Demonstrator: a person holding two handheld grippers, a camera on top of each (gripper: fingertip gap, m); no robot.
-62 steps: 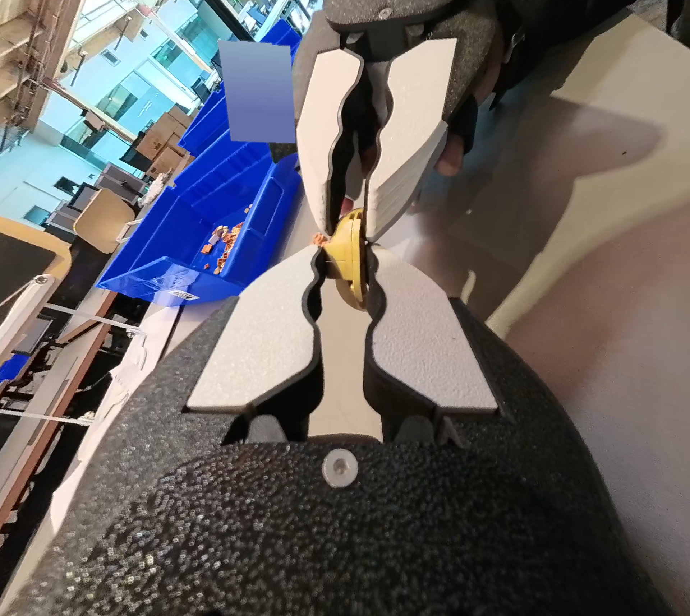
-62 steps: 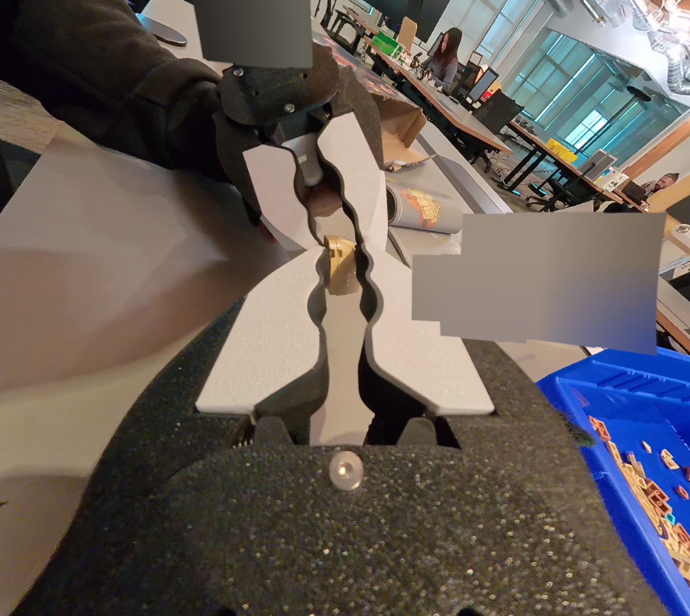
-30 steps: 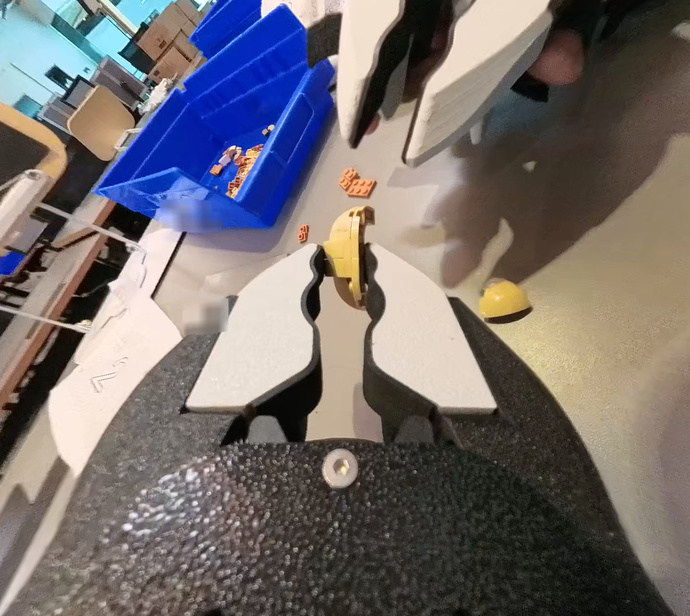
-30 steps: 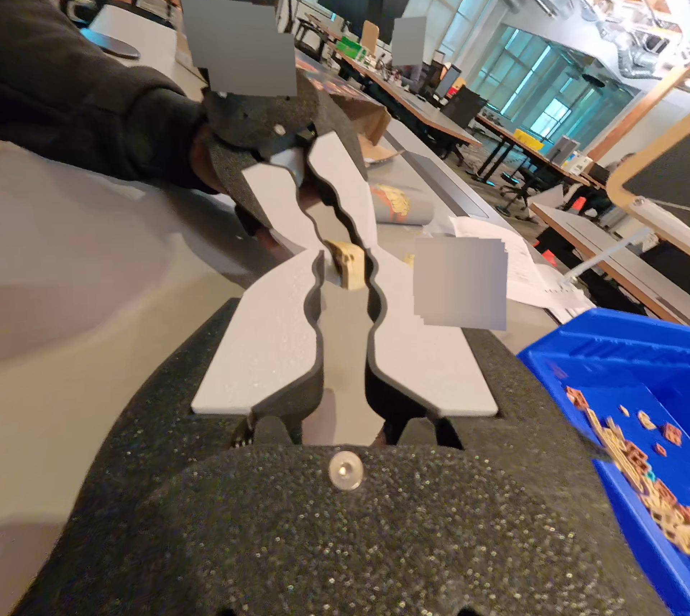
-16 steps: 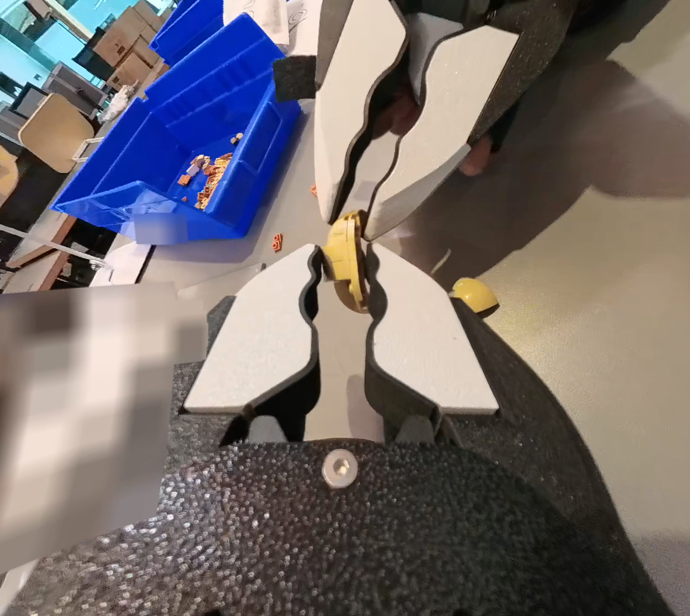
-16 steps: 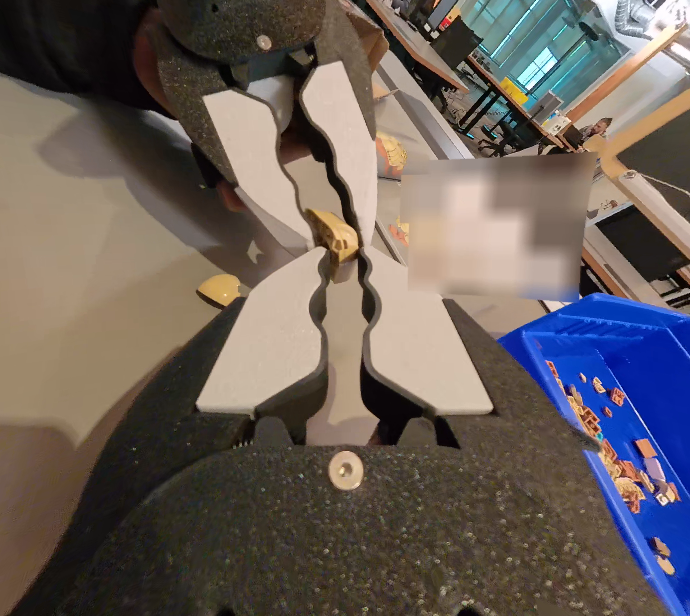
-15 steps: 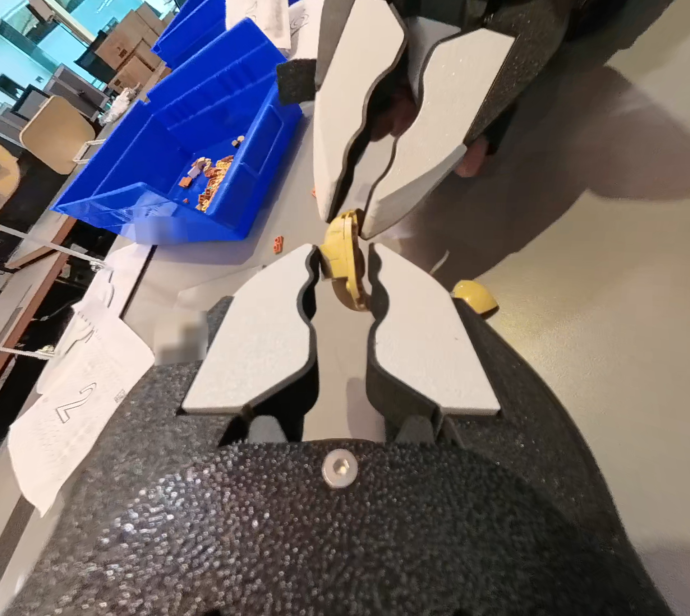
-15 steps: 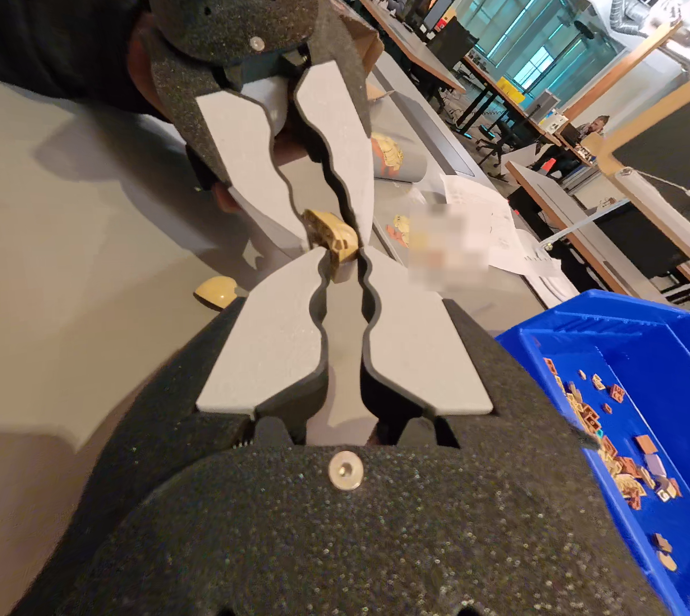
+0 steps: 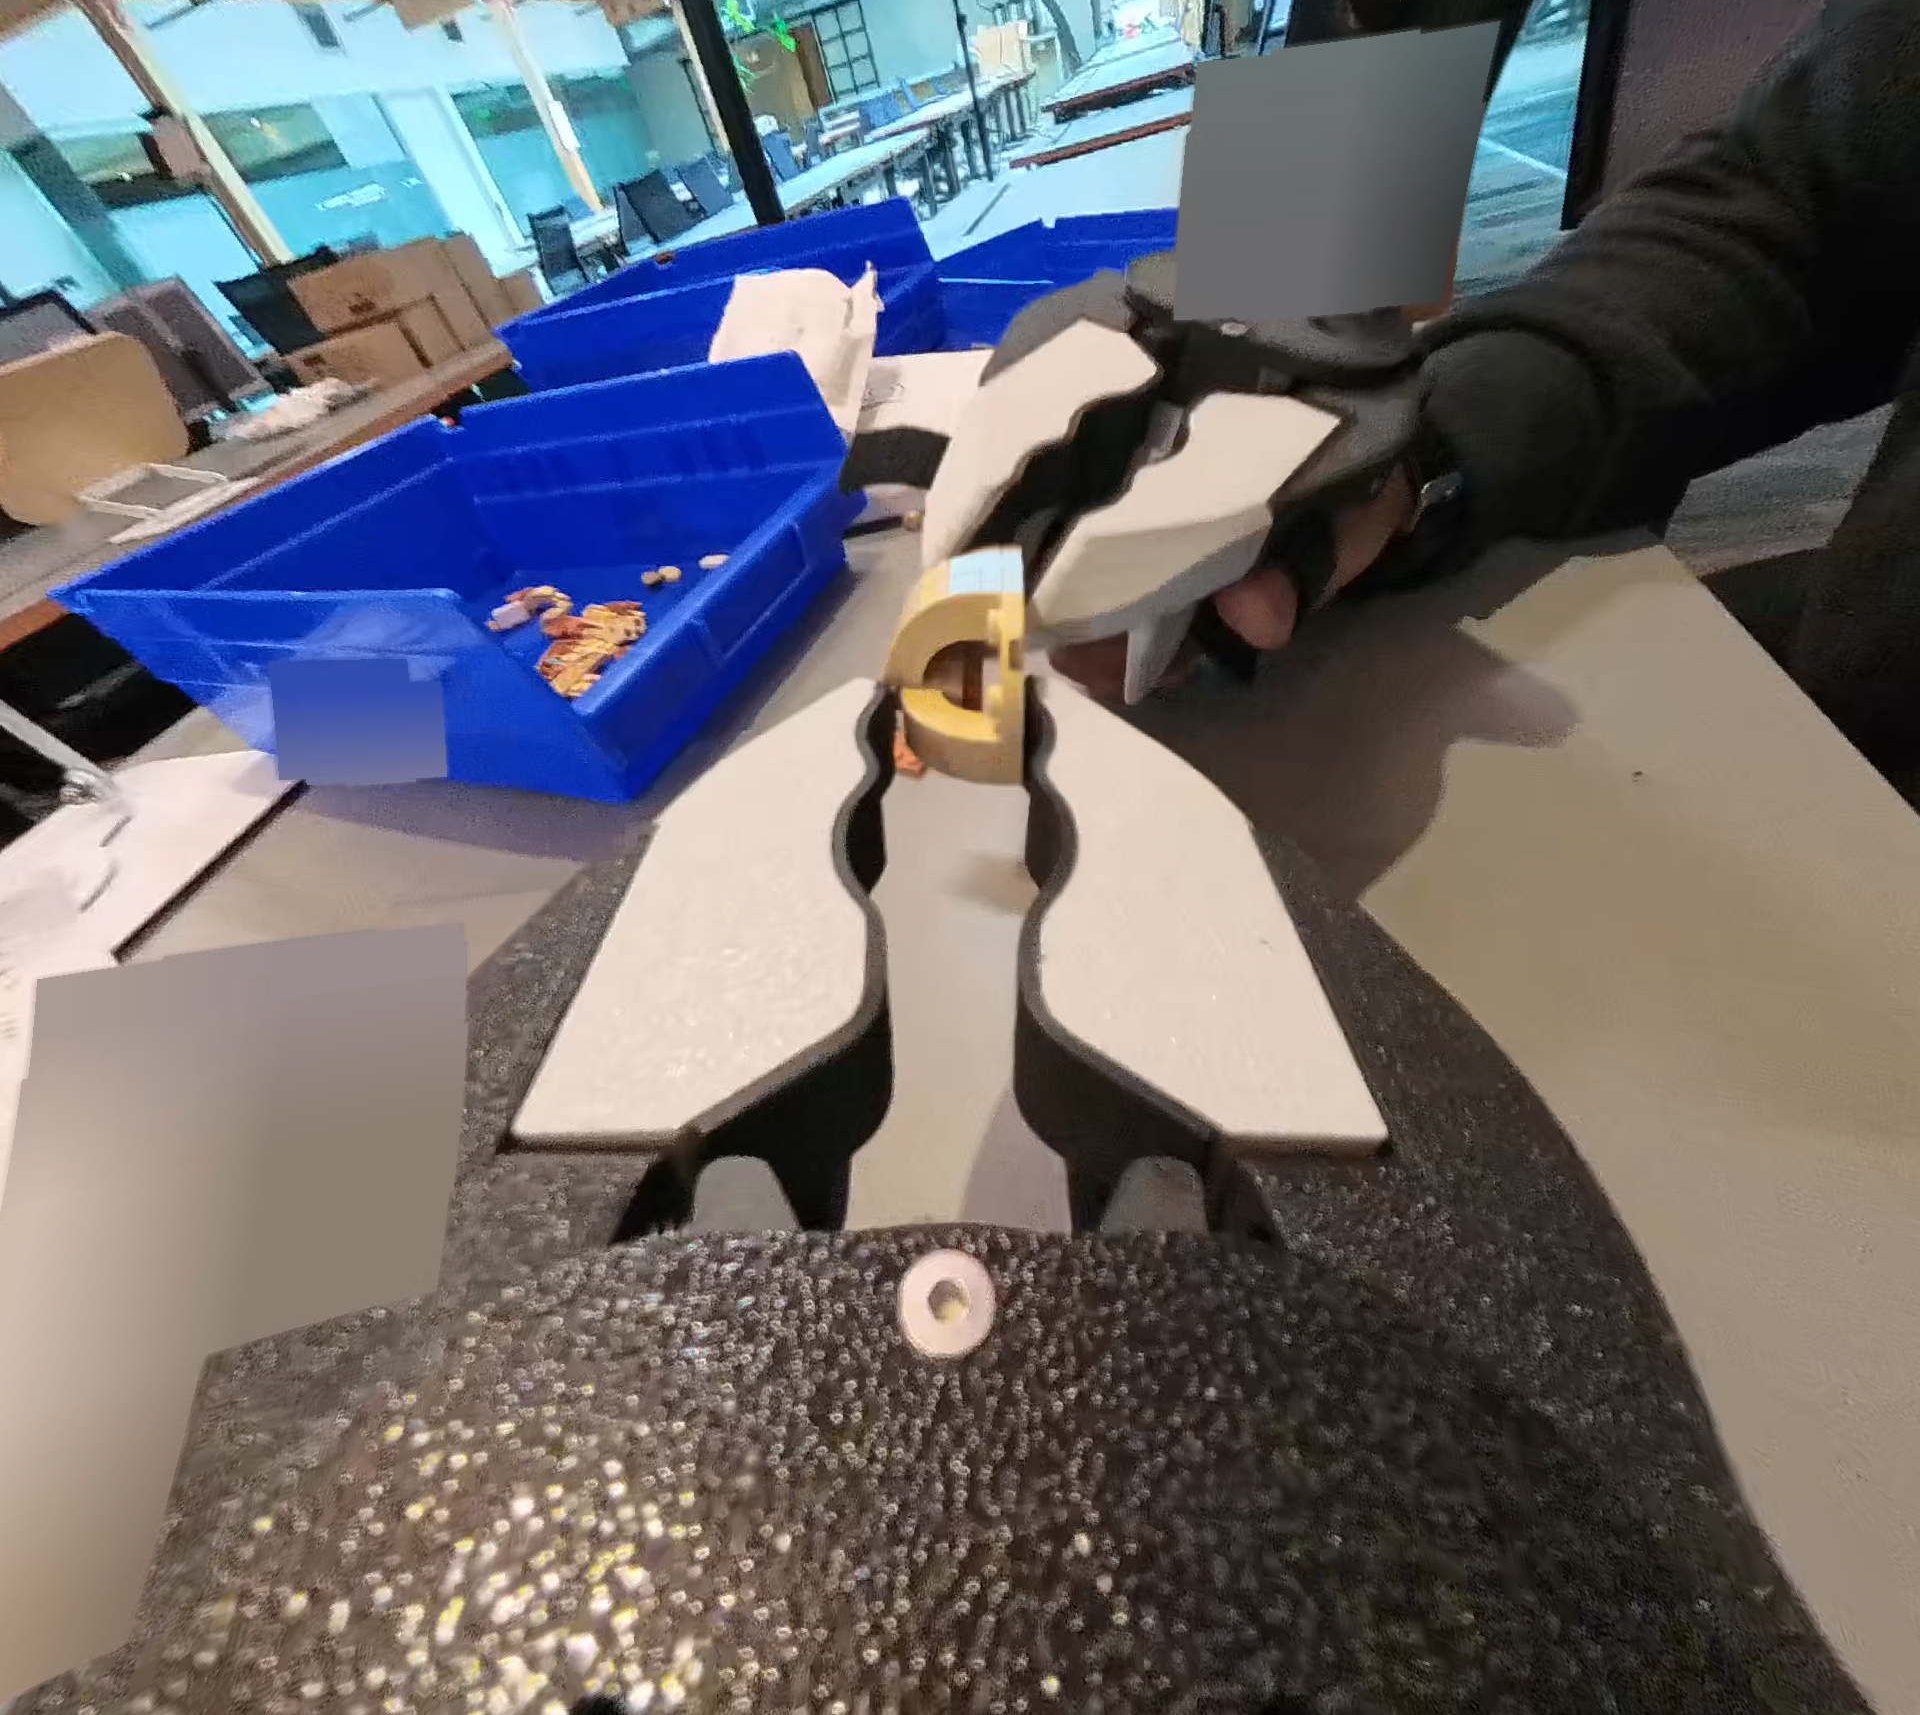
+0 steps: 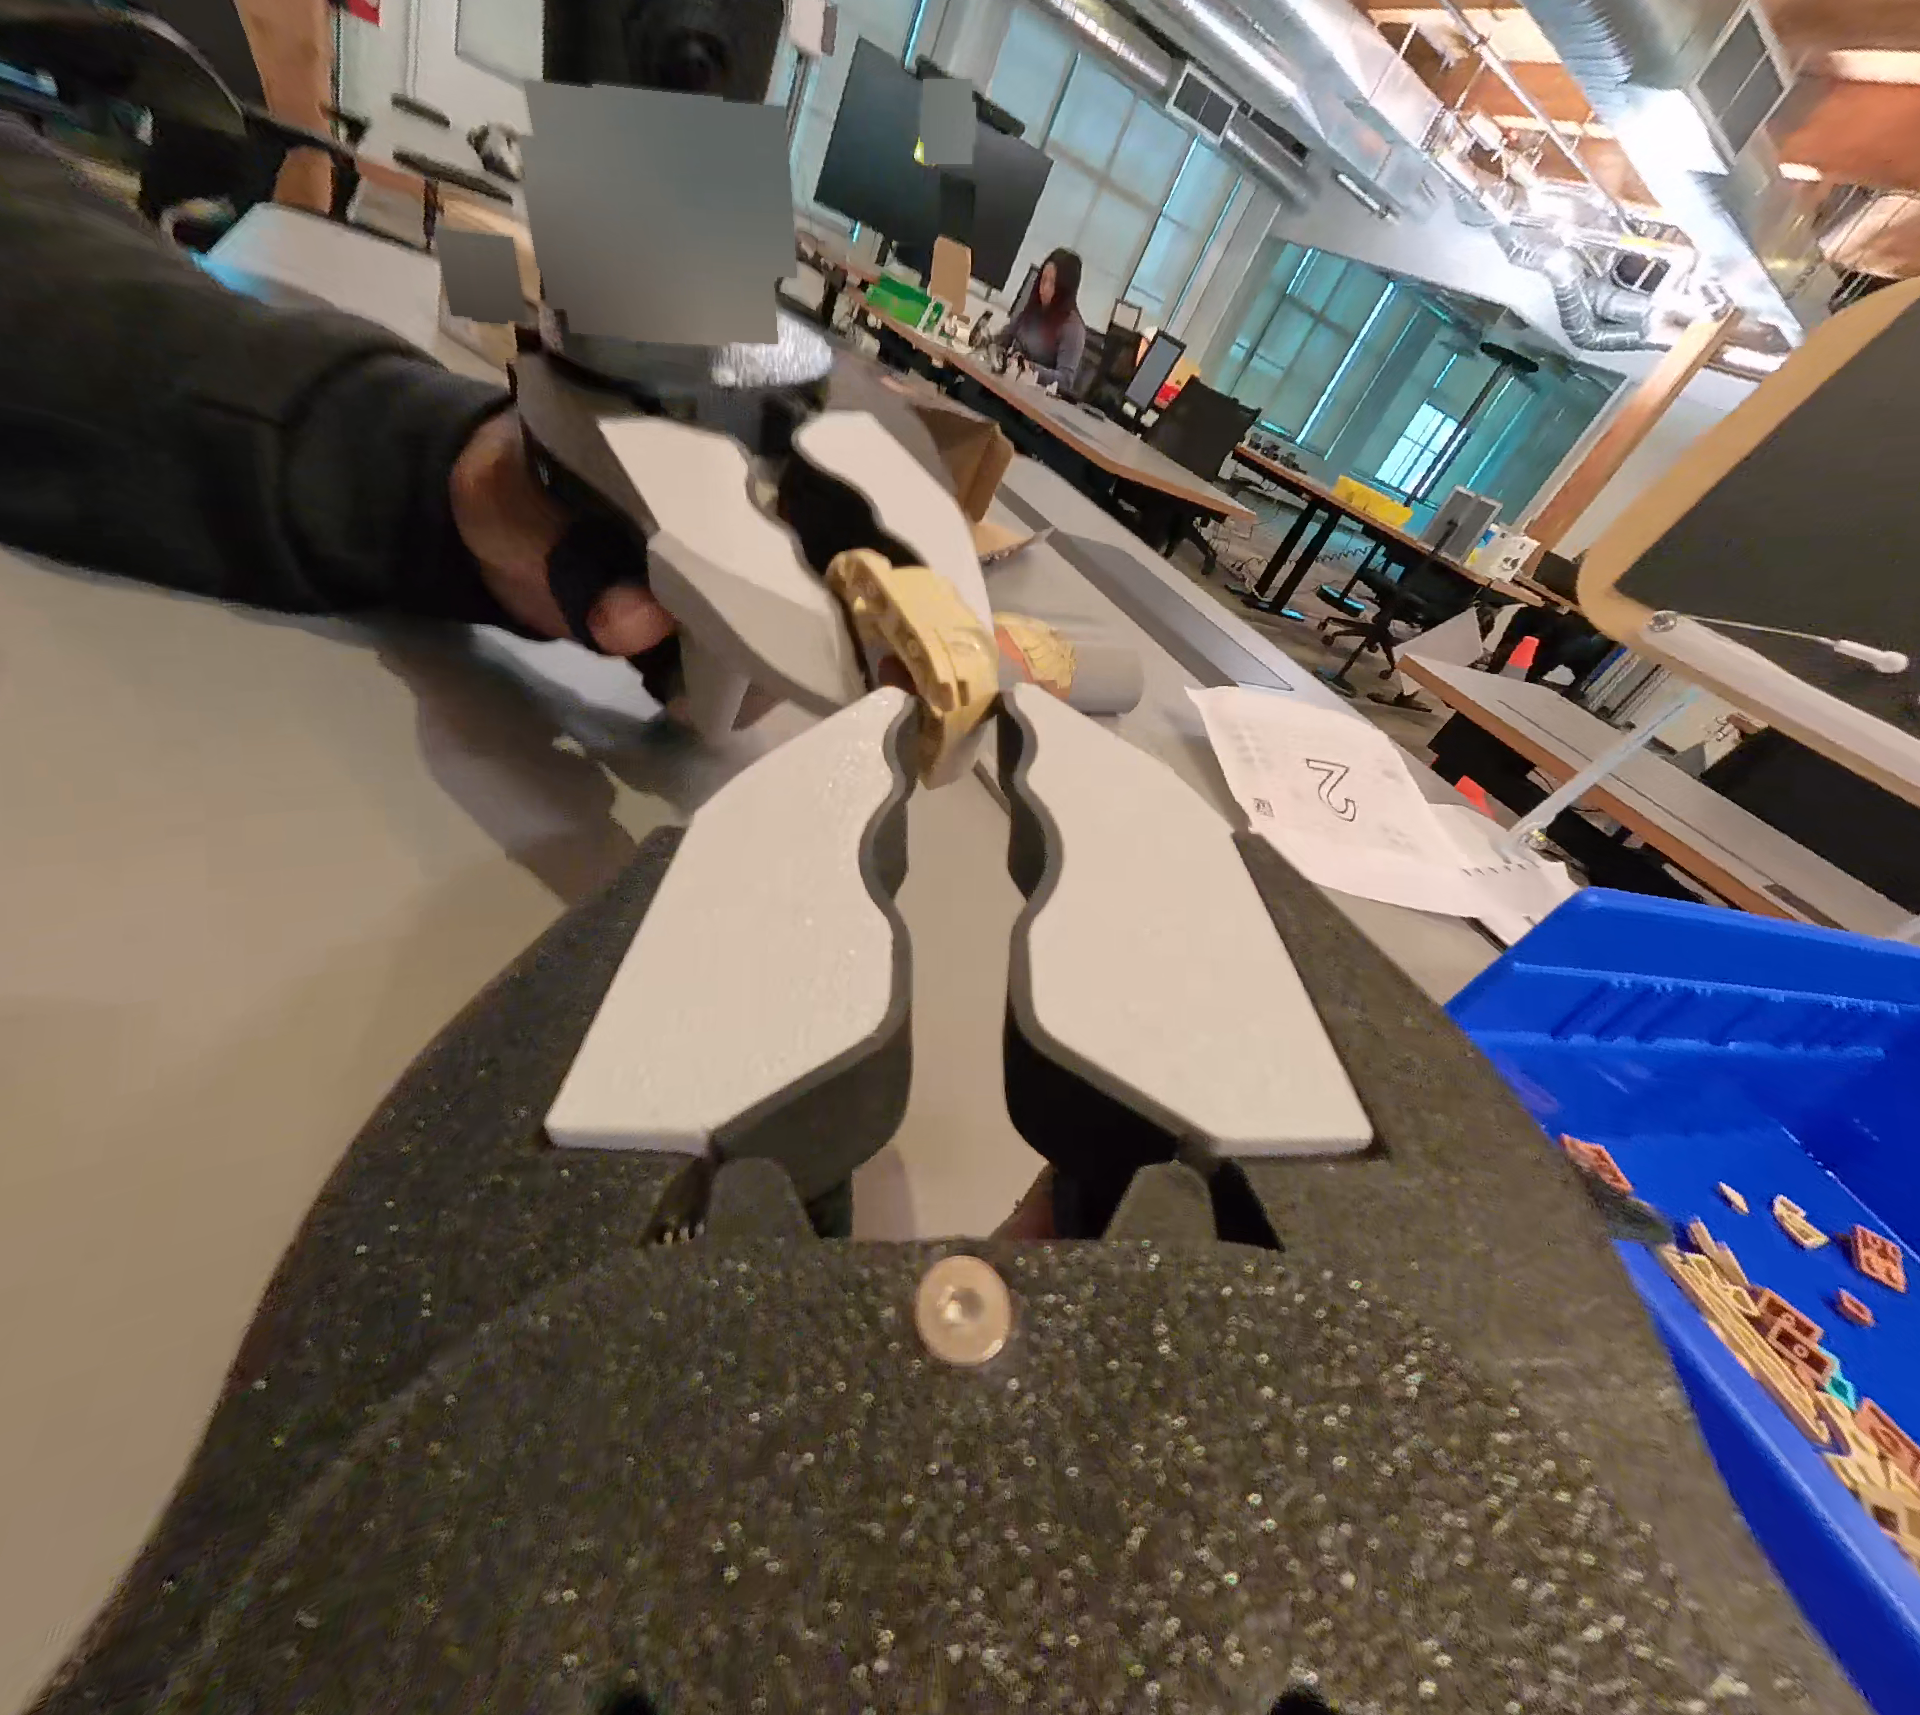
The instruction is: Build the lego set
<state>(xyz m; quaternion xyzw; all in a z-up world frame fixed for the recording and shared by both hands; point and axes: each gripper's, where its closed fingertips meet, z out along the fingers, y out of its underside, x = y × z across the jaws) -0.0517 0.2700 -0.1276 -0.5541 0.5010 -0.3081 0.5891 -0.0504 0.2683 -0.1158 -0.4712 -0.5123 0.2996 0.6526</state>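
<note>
A tan rounded lego assembly [image 9: 961, 689] is held in the air between both grippers, above the grey table [image 9: 1558, 886]. My left gripper [image 9: 956, 715] is shut on its lower part; its open arch side faces this camera. My right gripper [image 9: 982, 585] comes in from the upper right, and its tips close on the top of the assembly. In the right wrist view my right gripper [image 10: 951, 720] pinches one end of the assembly [image 10: 925, 637]. The left gripper [image 10: 883, 647] grips the other end from behind, held by a gloved hand [image 10: 561, 543].
A blue bin [image 9: 644, 481] with loose orange and tan bricks [image 9: 582, 626] stands left of the grippers; more blue bins lie behind it. In the right wrist view the bin [image 10: 1714, 1042] is at the right. A printed sheet [image 10: 1330, 792] and a rolled booklet [image 10: 1091, 668] lie beyond. Left and right tips are no more than a few centimetres apart.
Both grippers have swung up to a more level pose, still joined at the assembly. The assembly has turned so its arch faces the left camera. The yellow dome on the table has left view.
</note>
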